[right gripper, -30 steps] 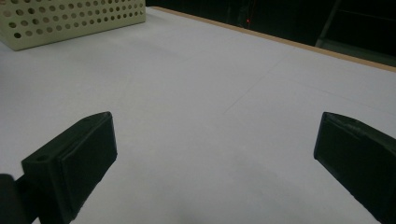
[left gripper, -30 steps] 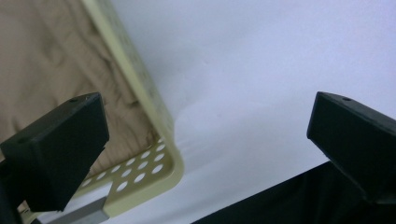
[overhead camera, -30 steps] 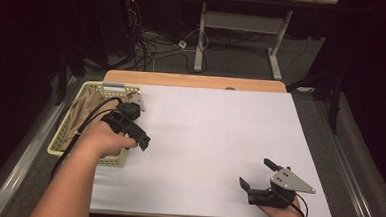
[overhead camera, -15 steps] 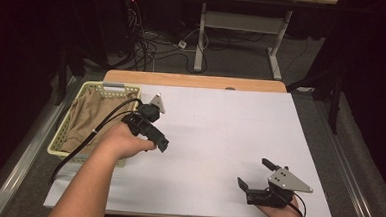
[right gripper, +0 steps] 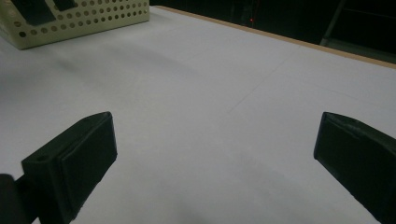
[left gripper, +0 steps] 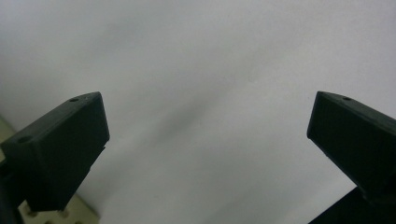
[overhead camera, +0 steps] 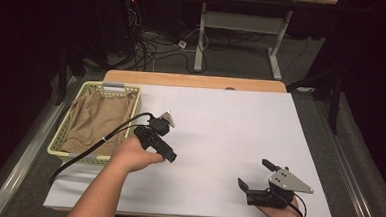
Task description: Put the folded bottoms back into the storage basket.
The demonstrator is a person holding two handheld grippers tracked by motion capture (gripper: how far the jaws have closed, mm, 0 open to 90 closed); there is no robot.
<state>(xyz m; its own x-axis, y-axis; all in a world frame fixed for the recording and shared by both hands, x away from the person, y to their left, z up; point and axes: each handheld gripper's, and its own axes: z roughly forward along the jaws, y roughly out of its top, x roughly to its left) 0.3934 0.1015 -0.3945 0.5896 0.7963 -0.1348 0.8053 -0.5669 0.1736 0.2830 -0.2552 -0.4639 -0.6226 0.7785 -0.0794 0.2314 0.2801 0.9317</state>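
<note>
My left gripper is held in a hand just right of the basket, low over the white table sheet. In the left gripper view its two jaws stand wide apart, open, with only bare white surface between them. My right gripper rests near the table's front right edge, a grey three-cornered plate on top. It is open too, with nothing between its jaws, and it points toward the far left.
A pale yellow perforated basket stands at the table's left side with a tan cloth lying in it; the basket's wall also sits far off in the right gripper view. Cables and a desk frame stand on the floor beyond the table.
The left hand has carried its gripper rightward, from the basket's edge out over the white sheet. The right gripper has stayed in place.
</note>
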